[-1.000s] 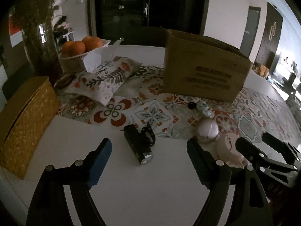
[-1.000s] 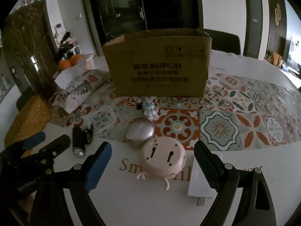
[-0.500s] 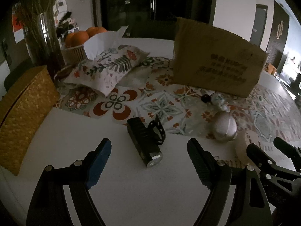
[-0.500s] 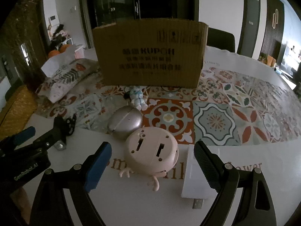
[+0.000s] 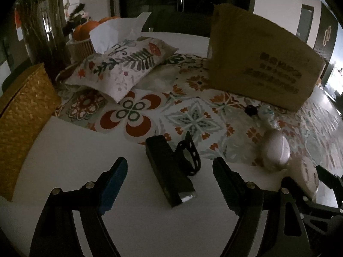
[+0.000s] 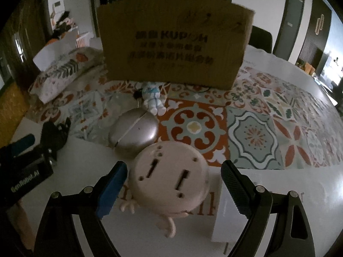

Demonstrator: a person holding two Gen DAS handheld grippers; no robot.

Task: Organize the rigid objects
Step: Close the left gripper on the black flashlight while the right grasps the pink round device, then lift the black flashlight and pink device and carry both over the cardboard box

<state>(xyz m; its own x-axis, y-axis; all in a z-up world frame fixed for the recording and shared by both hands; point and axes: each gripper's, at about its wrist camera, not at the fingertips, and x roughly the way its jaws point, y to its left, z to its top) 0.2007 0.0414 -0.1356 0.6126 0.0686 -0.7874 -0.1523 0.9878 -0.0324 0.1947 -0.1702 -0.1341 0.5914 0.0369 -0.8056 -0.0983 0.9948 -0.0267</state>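
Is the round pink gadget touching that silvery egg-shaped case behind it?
Cannot tell. In the right wrist view the pink gadget overlaps the silver case's near edge, hiding any gap; the left wrist view is too dim and blurred there.

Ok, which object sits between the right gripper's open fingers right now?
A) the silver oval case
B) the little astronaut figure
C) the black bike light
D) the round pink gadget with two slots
D: in the right wrist view the round pink gadget lies between the open jaws of the right gripper, neither pad touching it yet.
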